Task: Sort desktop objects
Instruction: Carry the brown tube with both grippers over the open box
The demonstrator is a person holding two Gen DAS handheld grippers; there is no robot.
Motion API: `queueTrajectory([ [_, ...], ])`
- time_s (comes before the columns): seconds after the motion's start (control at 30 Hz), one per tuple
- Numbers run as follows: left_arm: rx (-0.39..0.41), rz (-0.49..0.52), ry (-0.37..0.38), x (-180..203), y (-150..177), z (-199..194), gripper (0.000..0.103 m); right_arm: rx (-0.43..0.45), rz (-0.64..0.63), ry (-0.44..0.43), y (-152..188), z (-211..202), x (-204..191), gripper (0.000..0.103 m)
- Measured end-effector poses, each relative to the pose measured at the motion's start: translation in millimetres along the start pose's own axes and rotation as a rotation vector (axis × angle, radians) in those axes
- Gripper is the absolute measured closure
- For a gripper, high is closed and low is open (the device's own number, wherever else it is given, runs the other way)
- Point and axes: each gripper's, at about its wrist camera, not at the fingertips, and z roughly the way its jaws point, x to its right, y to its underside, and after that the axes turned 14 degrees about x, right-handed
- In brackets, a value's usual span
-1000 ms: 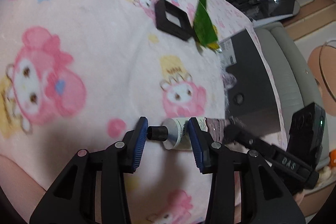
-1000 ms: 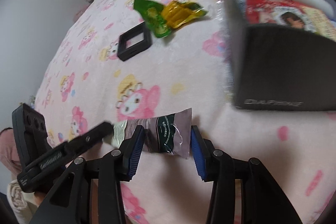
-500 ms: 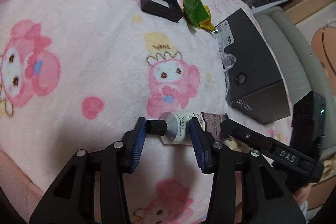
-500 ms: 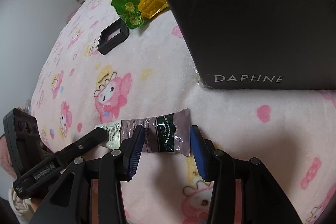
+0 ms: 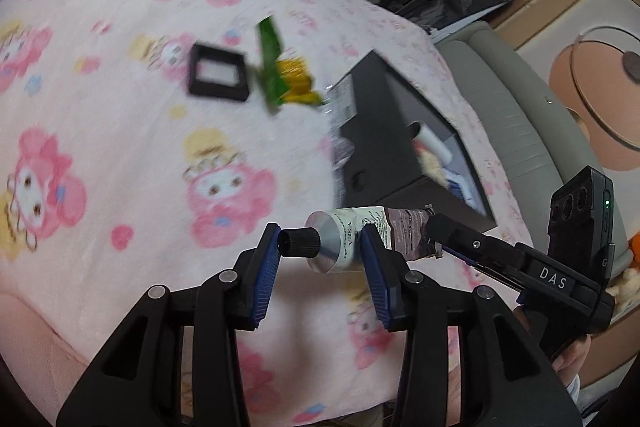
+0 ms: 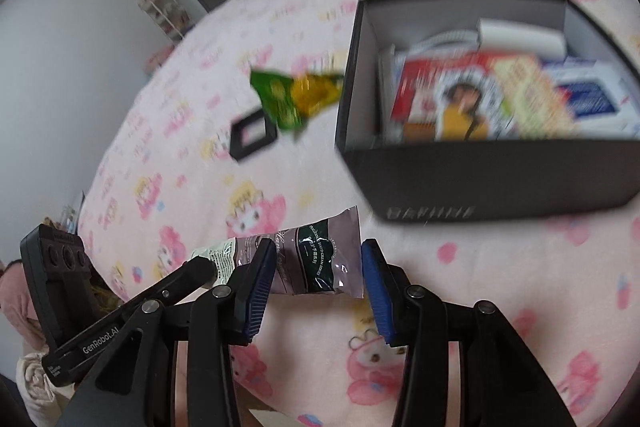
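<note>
A hand cream tube (image 5: 362, 233) with a black cap is held between both grippers above the pink cartoon blanket. My left gripper (image 5: 318, 247) is shut on its cap end. My right gripper (image 6: 316, 269) is shut on its flat crimped end (image 6: 320, 259). The dark open box (image 6: 492, 179) stands just beyond, holding several packets and a white roll; it also shows in the left wrist view (image 5: 384, 131). A black square frame (image 5: 218, 78) and a green and yellow snack wrapper (image 5: 280, 79) lie on the blanket further off.
The pink blanket (image 5: 100, 147) covers the whole surface. A grey sofa (image 5: 516, 131) lies past its far edge in the left wrist view. A doorway and a small shelf (image 6: 164, 11) stand at the back in the right wrist view.
Both grippers have lifted the tube off the blanket and raised it. The inside of the box has come into view from above.
</note>
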Motion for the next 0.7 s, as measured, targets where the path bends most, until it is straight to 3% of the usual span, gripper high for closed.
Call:
queueTrajectory([
  [0.2, 0.005, 0.123, 0.073, 68, -27, 29, 0.062, 0.115, 0.022, 0.039, -37, -38, 27, 0.062],
  [0.33, -0.013, 0.145, 0.118, 102, -33, 63, 0.062, 0.178, 0.030, 0.084, -61, -60, 59, 0.062],
  [0.7, -0.062, 0.159, 0.102, 138, -29, 129, 0.062, 0.210, 0.071, 0.120, -90, -50, 130, 0.062],
])
